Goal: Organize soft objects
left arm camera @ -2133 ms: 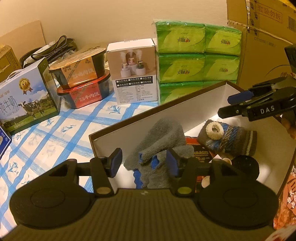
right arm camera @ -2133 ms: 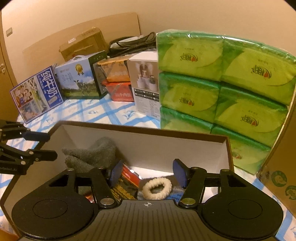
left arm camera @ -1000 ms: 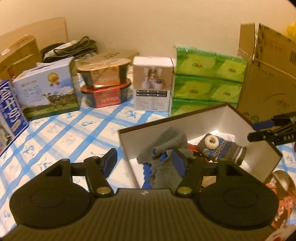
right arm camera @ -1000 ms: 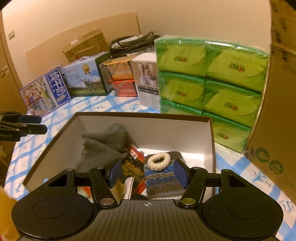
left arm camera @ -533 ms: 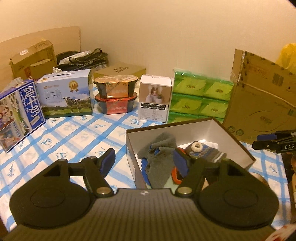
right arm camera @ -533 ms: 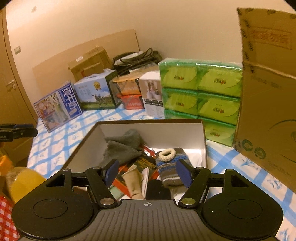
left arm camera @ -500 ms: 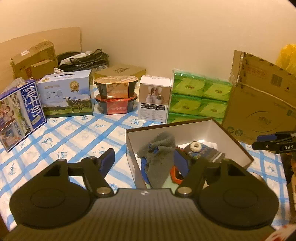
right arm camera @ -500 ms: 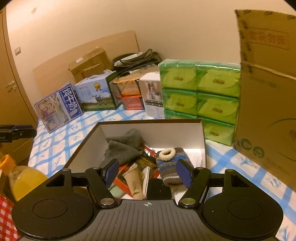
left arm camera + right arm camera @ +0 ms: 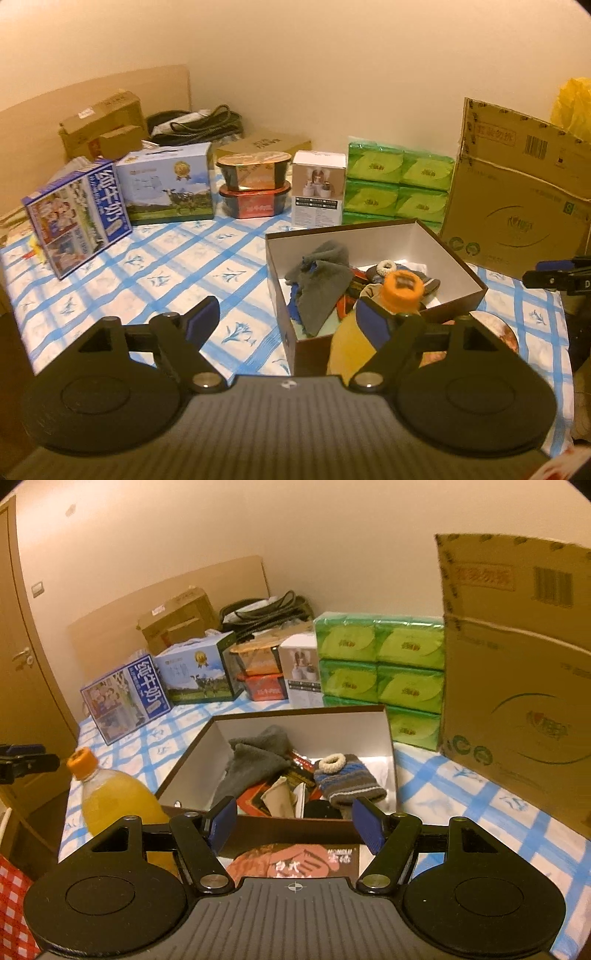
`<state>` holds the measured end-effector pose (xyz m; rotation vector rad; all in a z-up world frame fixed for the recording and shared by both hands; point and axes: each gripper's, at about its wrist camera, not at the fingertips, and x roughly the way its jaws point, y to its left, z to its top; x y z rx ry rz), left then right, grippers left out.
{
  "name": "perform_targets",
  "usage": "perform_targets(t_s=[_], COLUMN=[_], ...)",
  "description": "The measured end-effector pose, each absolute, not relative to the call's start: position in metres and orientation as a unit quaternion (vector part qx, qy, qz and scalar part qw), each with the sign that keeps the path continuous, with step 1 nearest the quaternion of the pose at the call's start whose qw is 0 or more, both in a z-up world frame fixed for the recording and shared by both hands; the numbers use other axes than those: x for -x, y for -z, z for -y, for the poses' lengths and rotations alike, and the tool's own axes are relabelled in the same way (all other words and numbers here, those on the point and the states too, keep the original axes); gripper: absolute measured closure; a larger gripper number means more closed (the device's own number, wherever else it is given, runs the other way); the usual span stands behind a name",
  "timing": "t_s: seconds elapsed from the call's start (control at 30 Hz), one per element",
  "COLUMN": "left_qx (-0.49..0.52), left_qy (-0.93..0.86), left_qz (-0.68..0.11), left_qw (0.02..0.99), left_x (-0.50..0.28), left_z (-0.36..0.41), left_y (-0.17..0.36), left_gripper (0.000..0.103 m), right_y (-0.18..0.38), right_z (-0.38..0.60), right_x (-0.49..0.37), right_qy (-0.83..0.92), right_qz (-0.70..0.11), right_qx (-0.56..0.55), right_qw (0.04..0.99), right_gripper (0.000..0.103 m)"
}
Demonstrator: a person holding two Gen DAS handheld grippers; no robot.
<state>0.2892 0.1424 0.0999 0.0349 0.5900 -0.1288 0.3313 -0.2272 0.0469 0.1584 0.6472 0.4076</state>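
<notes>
An open brown box (image 9: 458,258) with white inner walls sits on the blue-checked tablecloth. Inside it lie a grey glove (image 9: 317,280) and a striped knit piece (image 9: 347,782) with a white fluffy ring (image 9: 330,762) on top. My left gripper (image 9: 288,319) hangs back from the box's near left corner; its jaws are opening, with nothing between them. My right gripper (image 9: 293,823) is open and empty, above the box's near wall (image 9: 303,823). Each gripper shows at the edge of the other's view.
An orange-juice bottle (image 9: 110,797) stands at the box's near left corner, close to my left gripper's right finger. Green tissue packs (image 9: 399,184), a large cardboard box (image 9: 517,206), milk cartons (image 9: 81,214), noodle bowls (image 9: 253,192) and a white box (image 9: 319,188) line the back. A red package (image 9: 295,860) lies before the box.
Both grippers have drawn back and up from the box, so it looks smaller. The juice bottle has come into view. The left jaws have spread wider.
</notes>
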Motion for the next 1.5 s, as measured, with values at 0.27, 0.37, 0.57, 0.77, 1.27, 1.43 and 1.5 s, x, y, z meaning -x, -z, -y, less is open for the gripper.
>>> perform_targets(t_s=[0.27,0.37,0.57,0.77,1.27,1.43,1.5], left_qx=[-0.024,-0.014,-0.012,-0.016,0.017,0.019,0.016], left_qy=[0.039,0.034,0.018,-0.007,-0.037,-0.037,-0.037], left_qz=[-0.285,-0.289,-0.292,-0.298,-0.343,-0.362,-0.369], left_qw=[0.957,0.957,0.956,0.954,0.938,0.931,0.929], left_x=[-0.240,-0.223,-0.185,-0.151,-0.081,-0.065,-0.058], left_z=[-0.120,-0.111,-0.088,-0.064,-0.036,-0.027,-0.024], left_y=[-0.104,-0.105,-0.110,-0.111,-0.081,-0.067,-0.062], left_gripper=[0.019,0.019,0.019,0.019,0.020,0.020,0.020], right_y=[-0.063,-0.066,-0.069,-0.071,-0.054,-0.042,-0.037], right_z=[0.231,0.232,0.239,0.240,0.241,0.239,0.237], right_x=[-0.277,-0.258,-0.221,-0.189,-0.126,-0.108,-0.101], right_qy=[-0.167,-0.159,-0.151,-0.147,-0.171,-0.173,-0.174], right_qz=[-0.285,-0.284,-0.289,-0.294,-0.320,-0.335,-0.343], right_qx=[-0.068,-0.057,-0.079,-0.077,-0.083,-0.083,-0.082], right_qw=[0.941,0.944,0.942,0.941,0.928,0.922,0.920], right_gripper=[0.034,0.034,0.034,0.034,0.034,0.034,0.034])
